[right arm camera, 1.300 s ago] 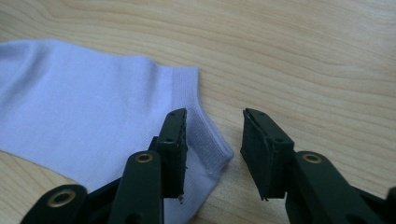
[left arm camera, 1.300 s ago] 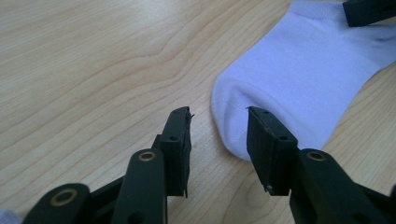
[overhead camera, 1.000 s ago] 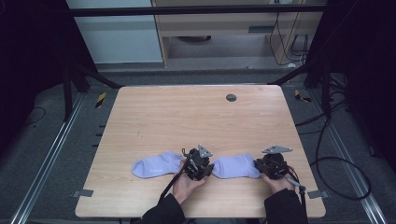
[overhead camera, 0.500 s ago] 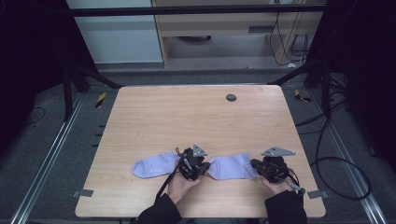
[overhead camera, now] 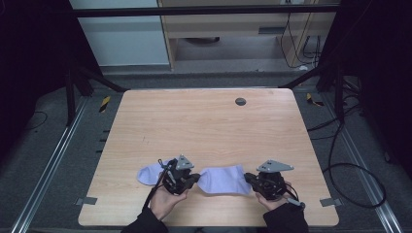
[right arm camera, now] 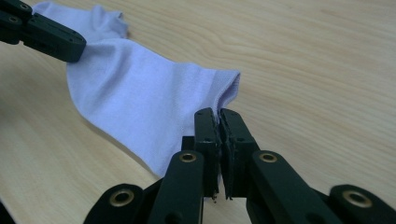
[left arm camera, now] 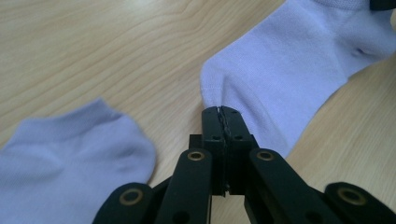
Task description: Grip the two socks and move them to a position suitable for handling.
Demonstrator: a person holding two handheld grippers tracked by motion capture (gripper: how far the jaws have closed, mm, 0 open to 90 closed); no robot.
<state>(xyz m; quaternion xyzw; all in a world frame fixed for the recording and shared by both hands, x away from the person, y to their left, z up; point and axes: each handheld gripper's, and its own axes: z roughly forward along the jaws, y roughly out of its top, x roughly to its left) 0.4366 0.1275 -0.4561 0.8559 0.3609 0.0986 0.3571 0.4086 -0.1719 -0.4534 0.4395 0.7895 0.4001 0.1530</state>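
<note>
Two pale lilac socks are on the wooden table (overhead camera: 214,126). One sock (overhead camera: 145,174) lies flat at the front left, seen also as the flat sock (left arm camera: 70,154) beside my left jaws. The other sock (overhead camera: 224,179) hangs stretched between both grippers, just above the wood. My left gripper (overhead camera: 197,178) is shut on its left edge, pinching the held sock (left arm camera: 289,70) at the left gripper's tips (left arm camera: 222,112). My right gripper (overhead camera: 248,178) is shut on its cuff end, with the sock (right arm camera: 140,98) spreading away from the right gripper's tips (right arm camera: 218,114) toward the left gripper (right arm camera: 42,32).
A small dark round disc (overhead camera: 240,101) sits near the table's far edge. Bare wood stretches across the middle and back. Metal rails, cables and dark frame legs surround the table on the floor.
Both hands have shifted left and slightly toward the front edge, carrying the right-hand sock with them. Its left end now sits close to the flat sock.
</note>
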